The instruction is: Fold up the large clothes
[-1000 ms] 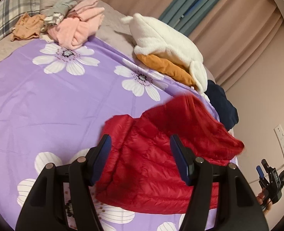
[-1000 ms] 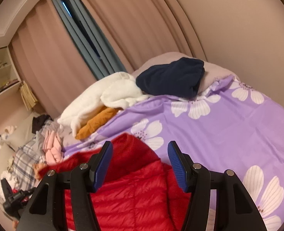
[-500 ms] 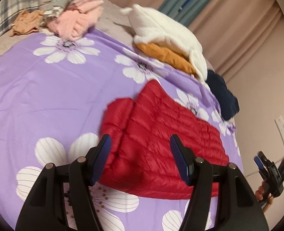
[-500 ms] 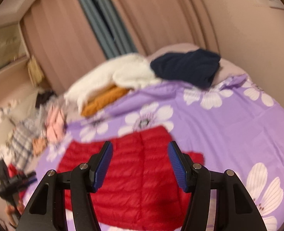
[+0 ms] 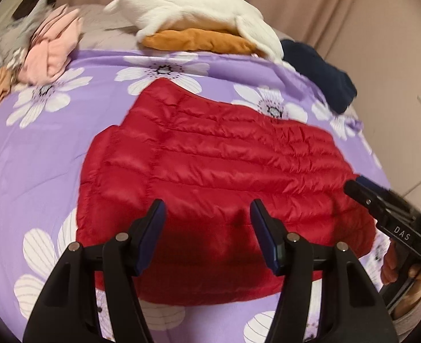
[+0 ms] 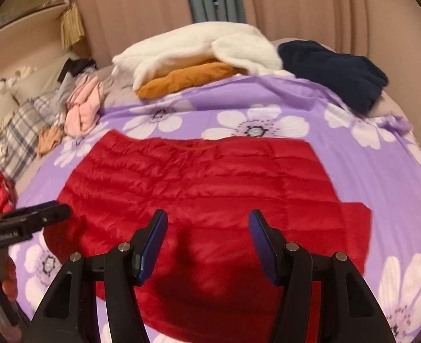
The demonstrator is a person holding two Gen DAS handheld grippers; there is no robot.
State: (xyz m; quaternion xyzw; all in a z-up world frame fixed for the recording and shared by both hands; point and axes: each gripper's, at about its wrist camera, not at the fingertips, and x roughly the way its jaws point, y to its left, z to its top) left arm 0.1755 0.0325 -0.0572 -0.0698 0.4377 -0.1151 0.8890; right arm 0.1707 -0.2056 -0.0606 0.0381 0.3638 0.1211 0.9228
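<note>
Red jacket (image 5: pixel 219 165) beneath both downward-tilted, gaping grippers.

Red jacket (image 5: pixel 216 171), purple floral sheet (image 5: pixel 39 154)

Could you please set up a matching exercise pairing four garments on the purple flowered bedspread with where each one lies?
Things:
1. red quilted puffer jacket
2. white fleece garment
3. navy blue garment
4. pink bundled garment

Places:
A. far left, beside a plaid cloth
B. on top of an orange garment
C. far right corner
D. spread flat in the middle

Pairs: 1-D, 2-B, 3-C, 4-A
</note>
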